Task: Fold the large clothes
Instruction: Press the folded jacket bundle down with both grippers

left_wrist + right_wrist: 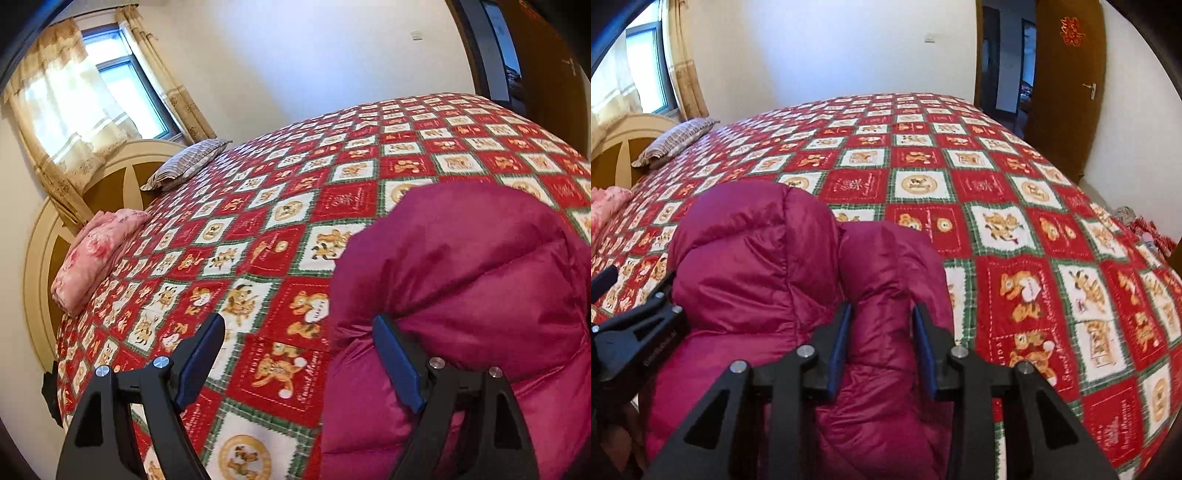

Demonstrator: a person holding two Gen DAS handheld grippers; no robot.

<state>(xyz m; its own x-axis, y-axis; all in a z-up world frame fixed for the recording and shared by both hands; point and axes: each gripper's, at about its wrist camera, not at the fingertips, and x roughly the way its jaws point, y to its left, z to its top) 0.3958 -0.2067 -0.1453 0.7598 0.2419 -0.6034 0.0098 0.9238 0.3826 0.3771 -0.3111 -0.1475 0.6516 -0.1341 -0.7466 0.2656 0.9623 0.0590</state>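
A magenta puffer jacket [465,295] lies bunched on the near part of the bed; it also shows in the right wrist view [768,266]. My left gripper [299,332] is open and empty, its right finger [395,354] touching the jacket's left edge and its left finger over the quilt. It shows from the side in the right wrist view [635,295]. My right gripper [882,314] stands partly open over the jacket's right bulge, with fabric between the fingers; they do not pinch it.
The bed carries a red, white and green bear-patterned quilt [997,177]. A striped pillow [188,162] and a folded pink floral blanket [96,254] lie by the headboard [118,173]. A curtained window [122,85] is at the left, a brown door [1067,88] at the right.
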